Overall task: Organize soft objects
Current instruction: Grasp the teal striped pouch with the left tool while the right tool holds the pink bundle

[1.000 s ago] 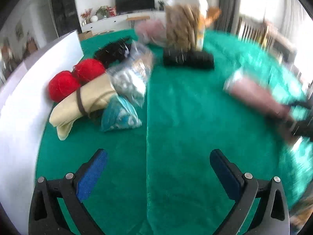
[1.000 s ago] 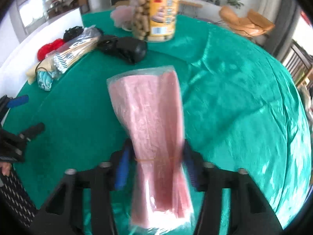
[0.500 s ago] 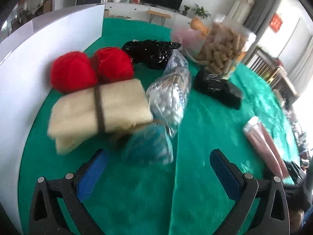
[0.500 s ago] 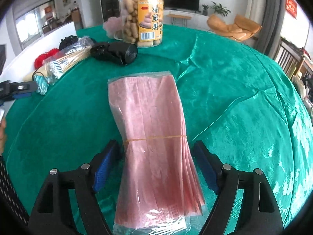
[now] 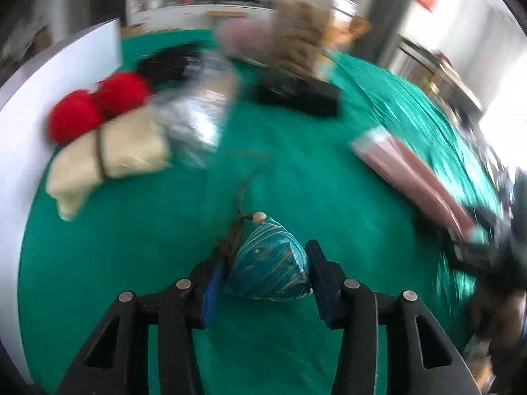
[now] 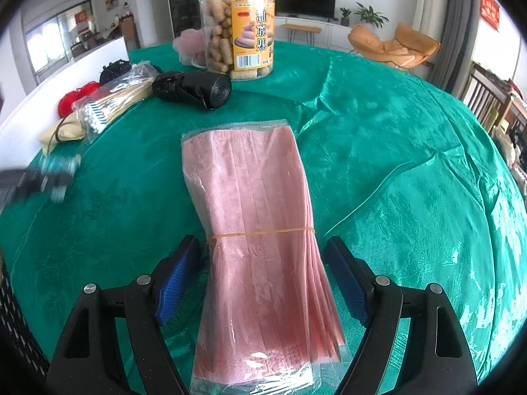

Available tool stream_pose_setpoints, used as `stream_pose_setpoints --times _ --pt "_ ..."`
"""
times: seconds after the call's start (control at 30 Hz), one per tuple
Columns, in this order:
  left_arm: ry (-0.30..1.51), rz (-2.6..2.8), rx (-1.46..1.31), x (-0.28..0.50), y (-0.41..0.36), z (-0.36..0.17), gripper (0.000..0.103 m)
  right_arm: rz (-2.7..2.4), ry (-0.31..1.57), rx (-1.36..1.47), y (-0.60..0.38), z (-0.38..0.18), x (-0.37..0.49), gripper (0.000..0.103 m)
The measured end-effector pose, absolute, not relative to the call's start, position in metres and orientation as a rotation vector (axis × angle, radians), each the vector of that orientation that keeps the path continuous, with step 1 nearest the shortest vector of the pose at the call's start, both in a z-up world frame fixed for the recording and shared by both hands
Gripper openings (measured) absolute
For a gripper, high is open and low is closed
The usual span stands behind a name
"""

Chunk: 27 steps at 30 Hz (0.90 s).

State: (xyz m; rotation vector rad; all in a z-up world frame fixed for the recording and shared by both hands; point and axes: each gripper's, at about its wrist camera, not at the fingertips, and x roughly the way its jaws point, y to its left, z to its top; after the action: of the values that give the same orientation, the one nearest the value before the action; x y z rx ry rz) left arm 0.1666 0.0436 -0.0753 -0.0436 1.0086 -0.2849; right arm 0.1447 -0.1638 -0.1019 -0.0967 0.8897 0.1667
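In the left wrist view, the left gripper (image 5: 267, 265) is pinching a small teal pouch (image 5: 268, 268) between its two pads, with the pouch's cord trailing forward over the green tablecloth (image 5: 131, 237). The pile of soft items, the red yarn balls (image 5: 95, 107) and the beige cloth bundle (image 5: 108, 154), is lying ahead and to the left.

In the right wrist view, the right gripper (image 6: 262, 265) is standing spread around the pink packet (image 6: 253, 214), not touching it. The packet's long axis is running straight forward between the fingers, flat on the cloth.

Black tongs (image 6: 262, 273), blue ribbed pads (image 6: 178, 279), silver screws
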Motion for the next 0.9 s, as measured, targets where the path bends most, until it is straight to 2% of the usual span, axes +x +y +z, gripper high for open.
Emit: stream_pose_setpoints --times 0.03,0.07,0.1,0.13,0.27,0.4,0.9 --pt "0.988 -0.275 0.001 0.16 0.036 -0.076 0.066 0.167 0.89 -0.097 -0.164 -0.102 0.145 0.081" --pt "0.983 -0.271 0.027 0.159 0.031 -0.078 0.074 0.168 0.89 -0.097 -0.164 -0.102 0.144 0.081" --pt "0.988 -0.261 0.057 0.16 0.026 -0.08 0.088 0.168 0.89 -0.097 -0.164 -0.102 0.145 0.081" --pt "0.998 -0.237 0.085 0.162 0.024 -0.082 0.091 0.168 0.89 -0.097 -0.164 -0.102 0.144 0.081" --pt "0.992 -0.217 0.111 0.163 0.024 -0.085 0.093 0.168 0.889 -0.097 -0.164 -0.102 0.144 0.081" --pt "1.0 -0.204 0.113 0.166 0.02 -0.091 0.103 0.168 0.889 -0.097 -0.164 -0.102 0.144 0.081" --pt "0.984 -0.203 0.104 0.162 0.022 -0.091 0.103 0.168 0.889 -0.096 -0.164 -0.101 0.144 0.081"
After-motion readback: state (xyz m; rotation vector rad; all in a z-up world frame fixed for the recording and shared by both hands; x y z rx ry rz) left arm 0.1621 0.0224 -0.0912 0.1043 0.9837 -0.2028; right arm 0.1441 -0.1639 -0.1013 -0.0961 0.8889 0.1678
